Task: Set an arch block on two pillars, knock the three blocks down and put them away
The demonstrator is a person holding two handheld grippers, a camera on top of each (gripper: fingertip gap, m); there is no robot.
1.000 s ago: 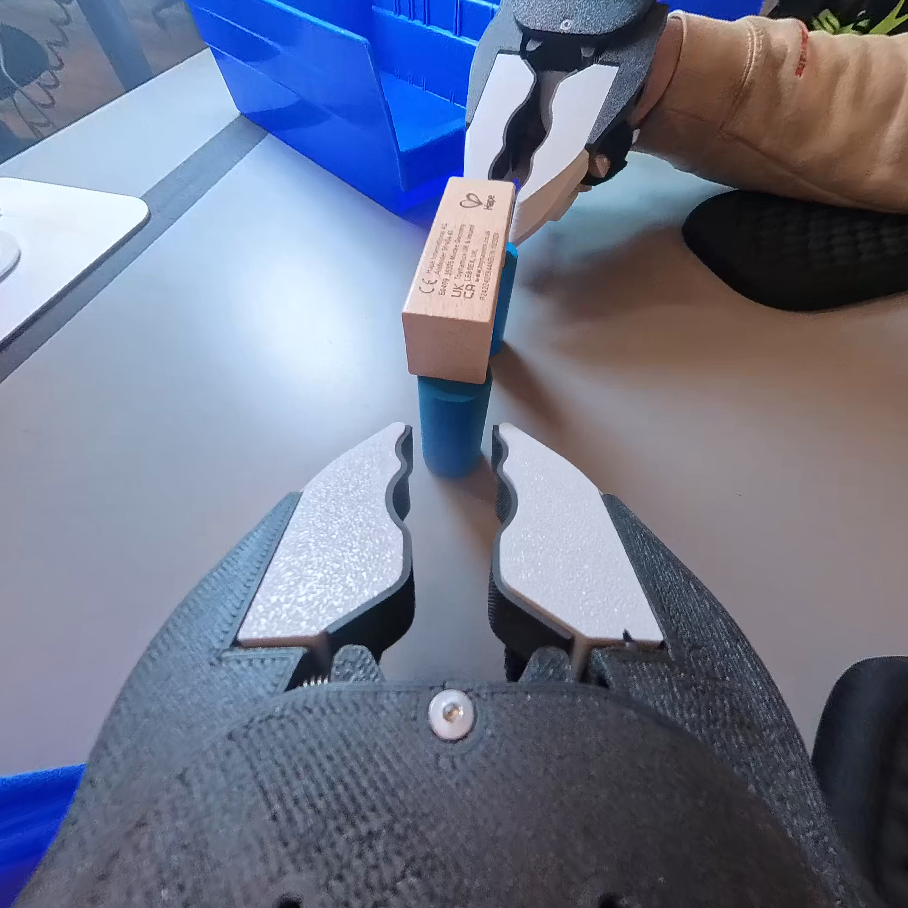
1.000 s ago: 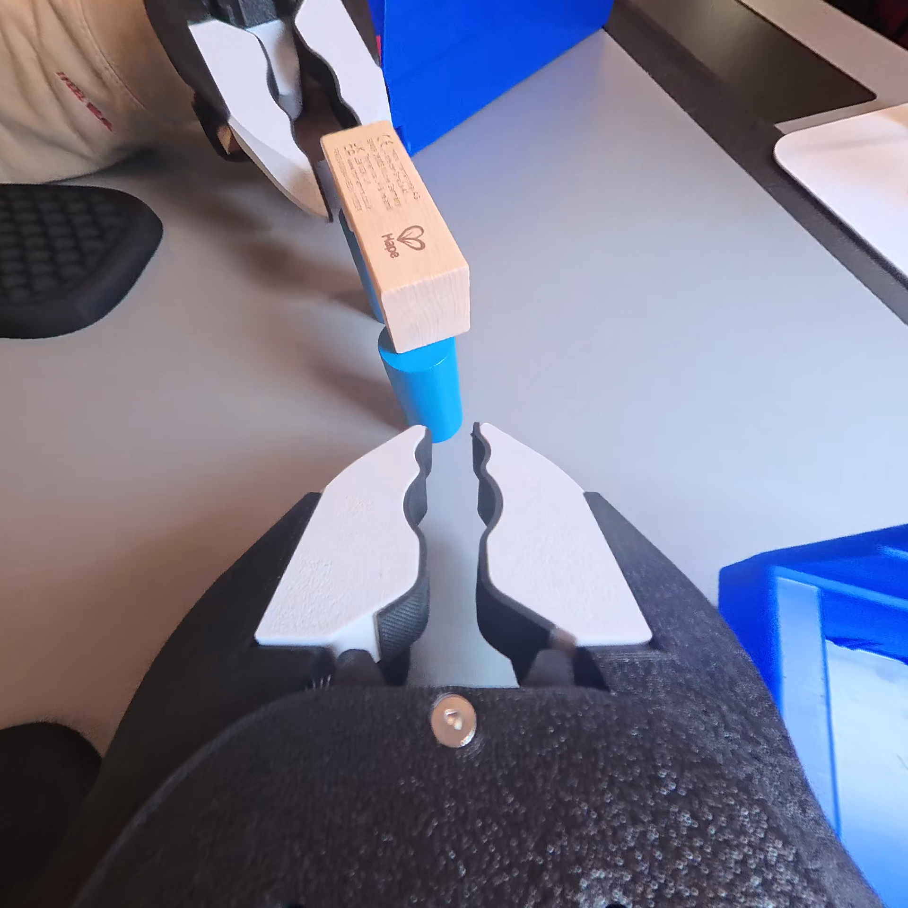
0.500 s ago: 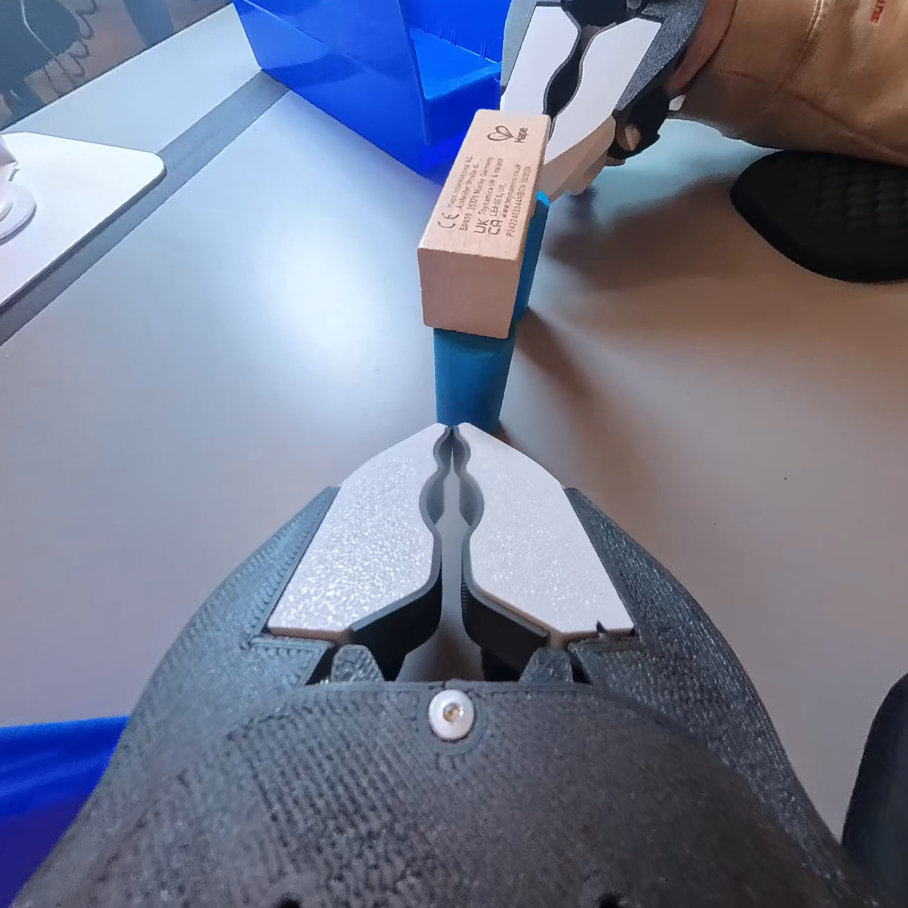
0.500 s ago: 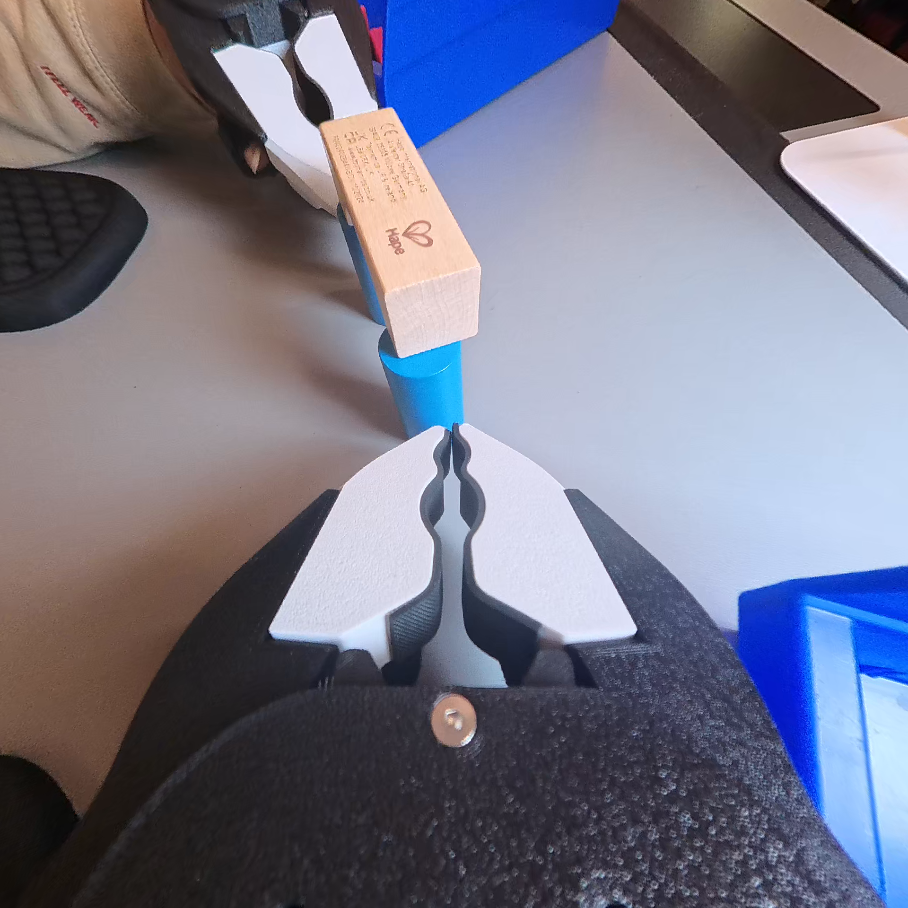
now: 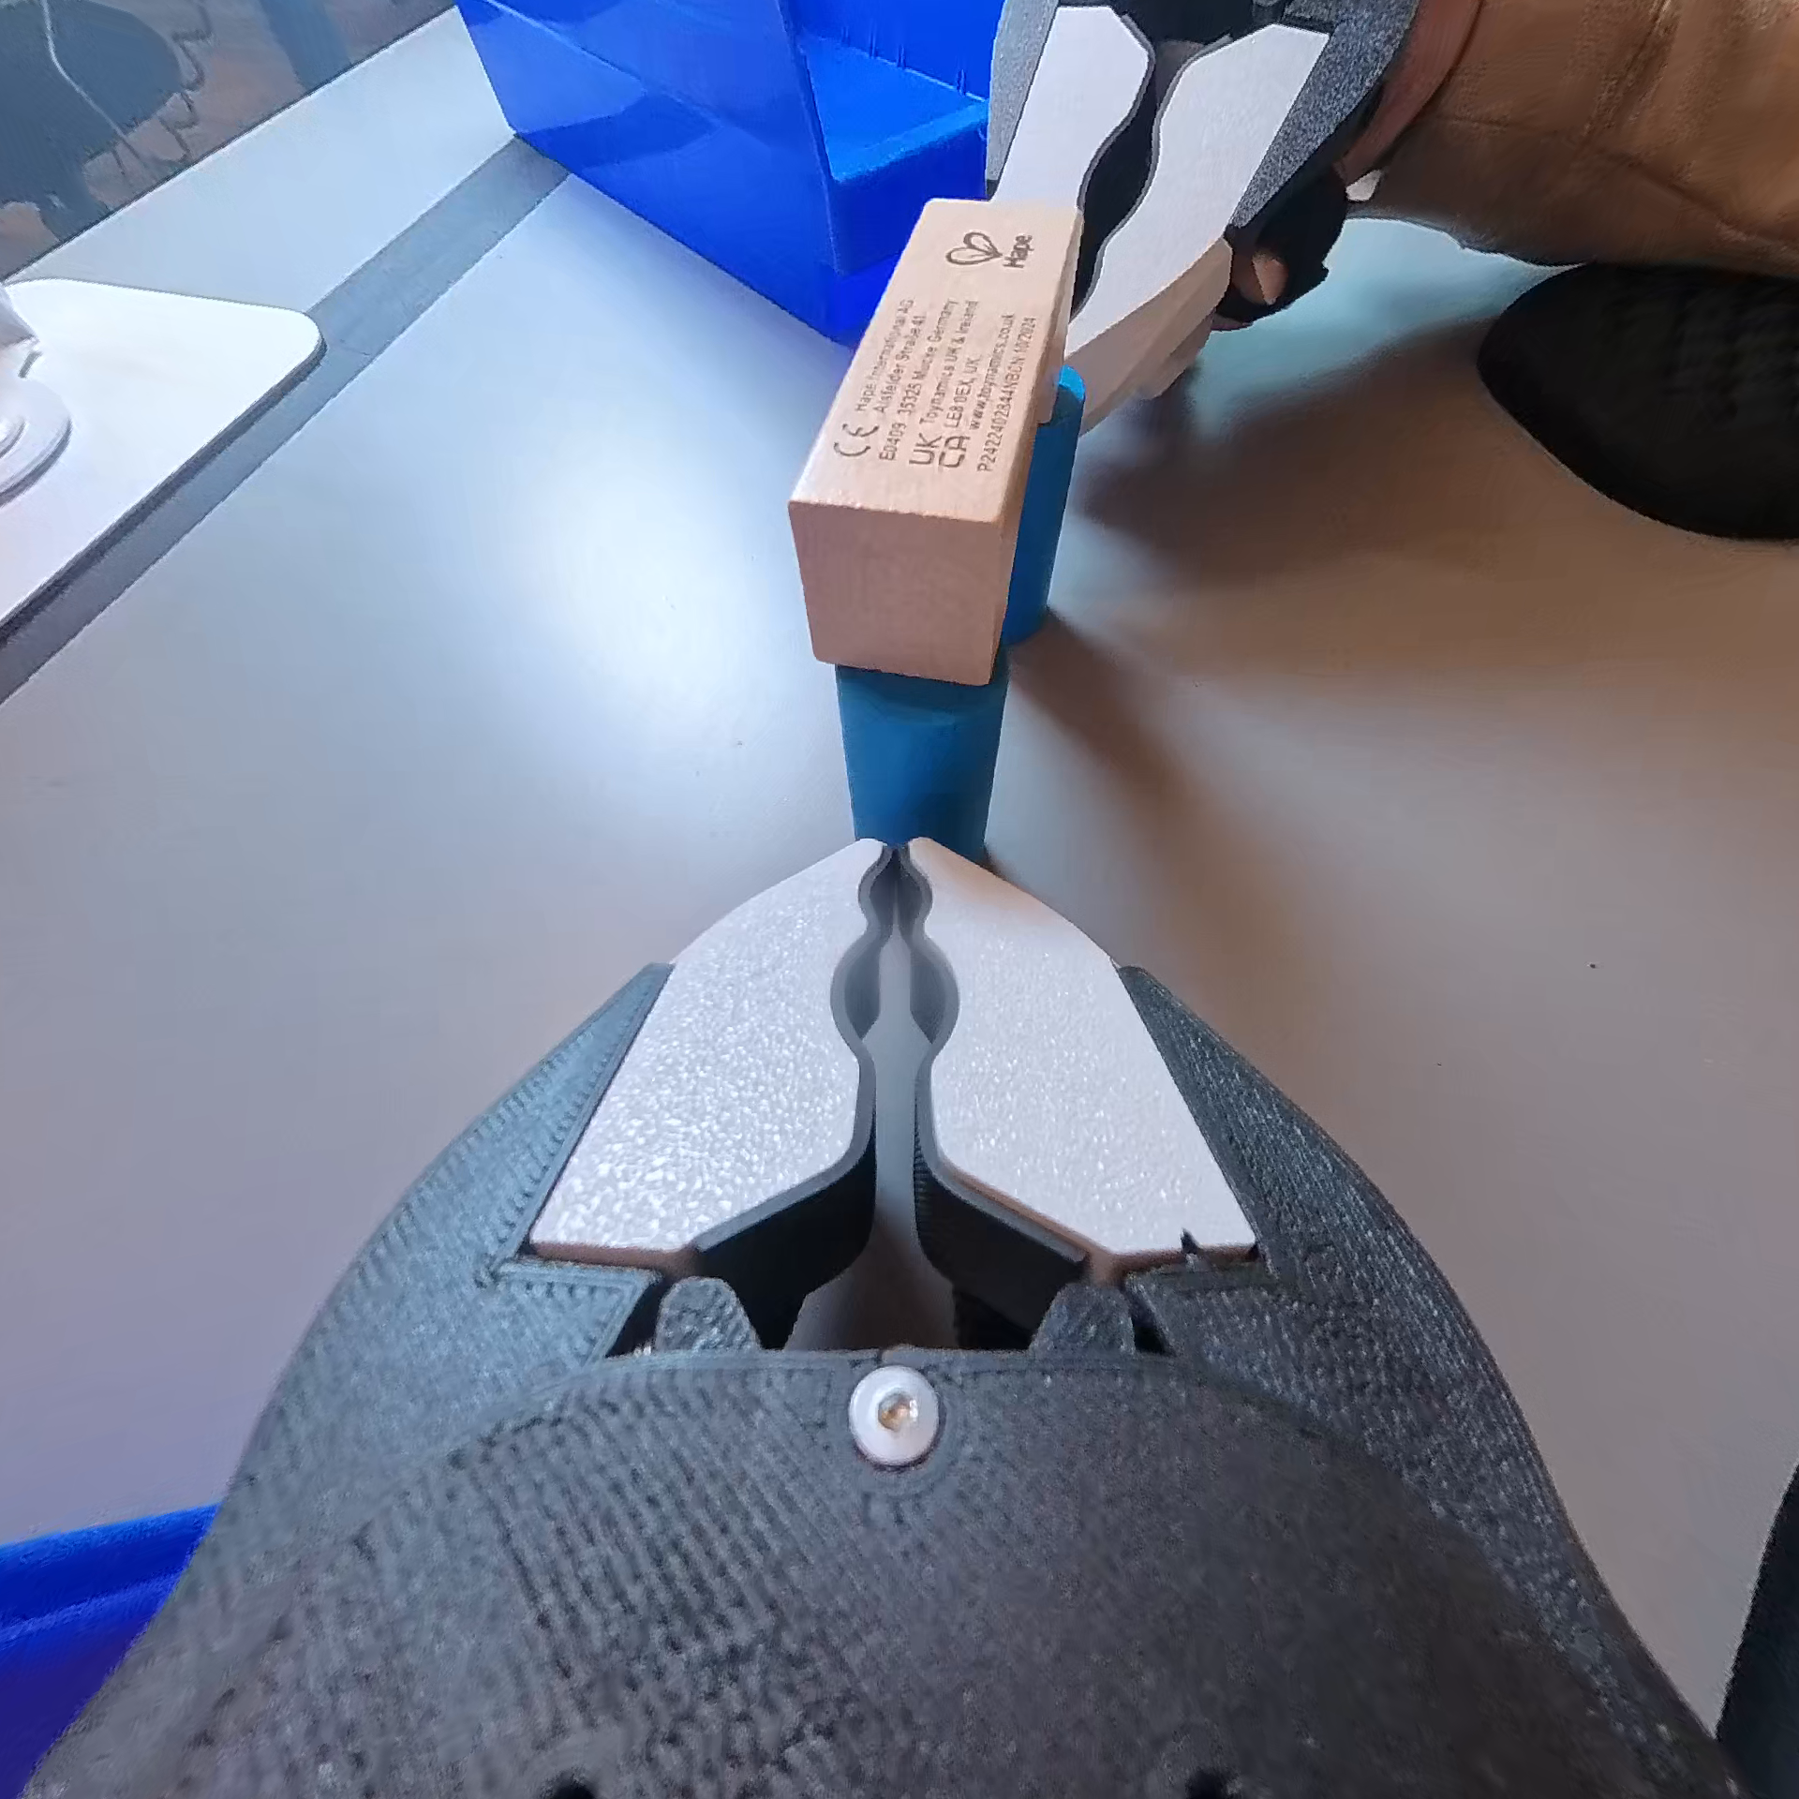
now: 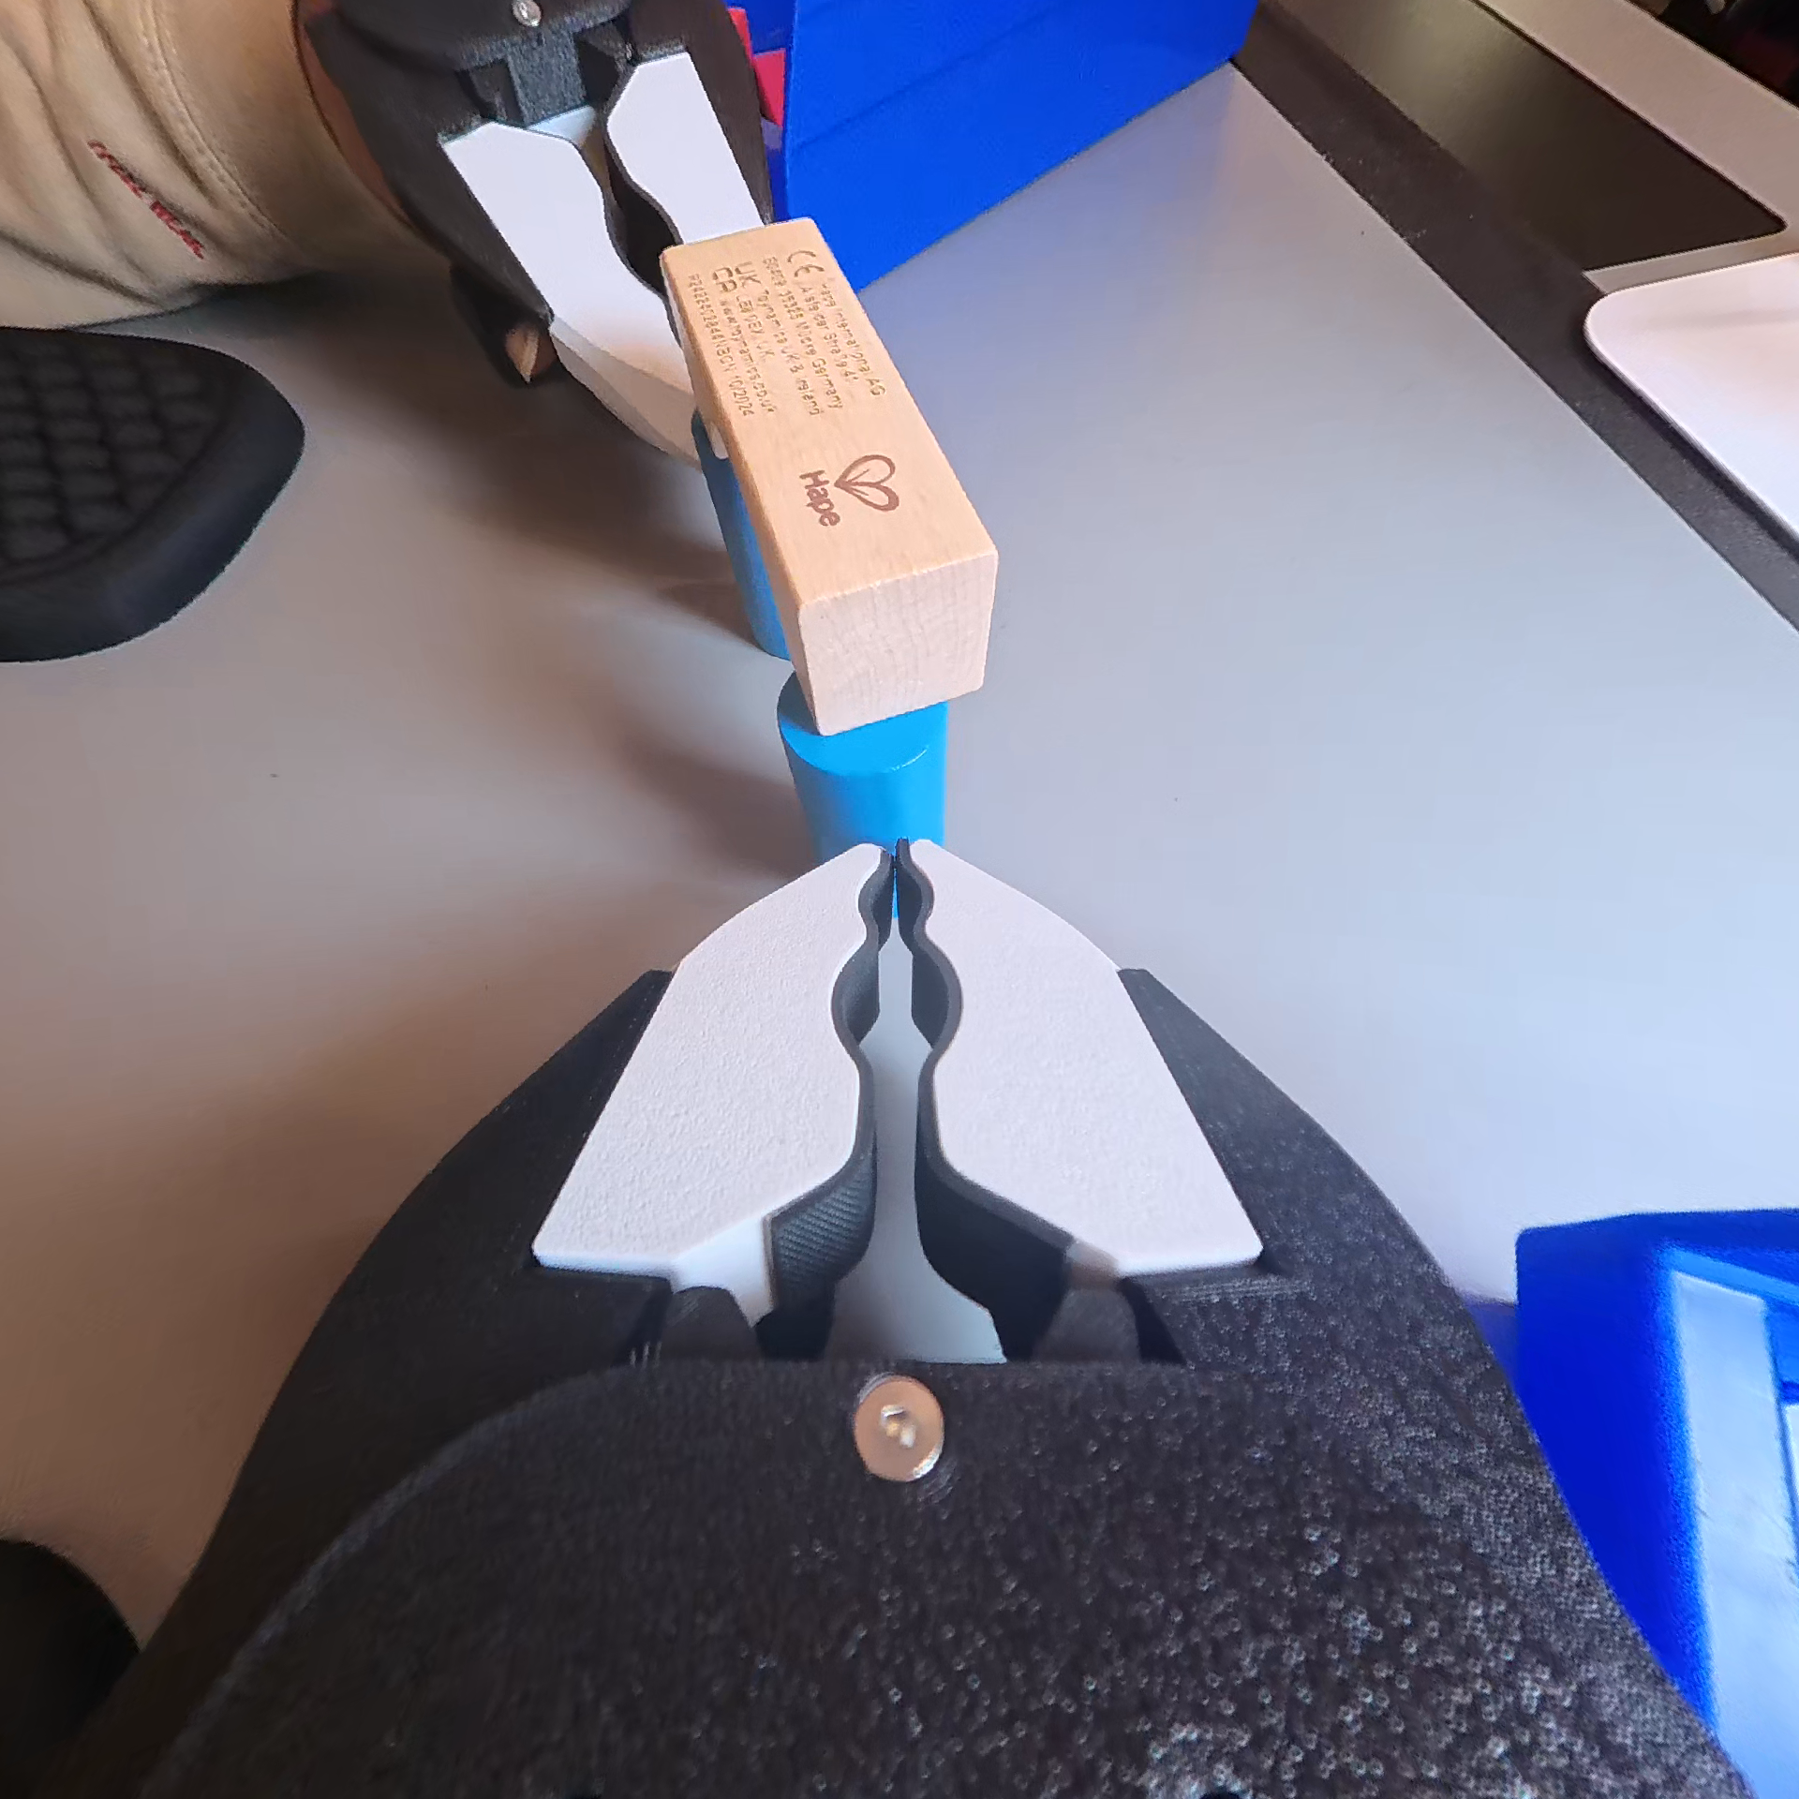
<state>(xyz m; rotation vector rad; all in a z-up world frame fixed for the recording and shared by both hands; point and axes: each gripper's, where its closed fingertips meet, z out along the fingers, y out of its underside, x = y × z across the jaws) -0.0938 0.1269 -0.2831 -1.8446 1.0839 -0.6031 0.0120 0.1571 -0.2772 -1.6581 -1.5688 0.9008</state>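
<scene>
Both my tongs, left (image 5: 898, 849) and right (image 6: 897, 845), are pinched narrow, empty, tips against opposite blue wooden cylinder pillars (image 5: 915, 769) carrying the pale wooden arch block (image 5: 935, 438) on the grey worktop (image 5: 389, 681).

Two low, close wrist views face each other across the block arch (image 5: 935, 438).

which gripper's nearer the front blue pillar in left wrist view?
Left. The left gripper, shut, sits at that pillar; the right gripper is at the far end of the block, beyond the other pillar.
</scene>
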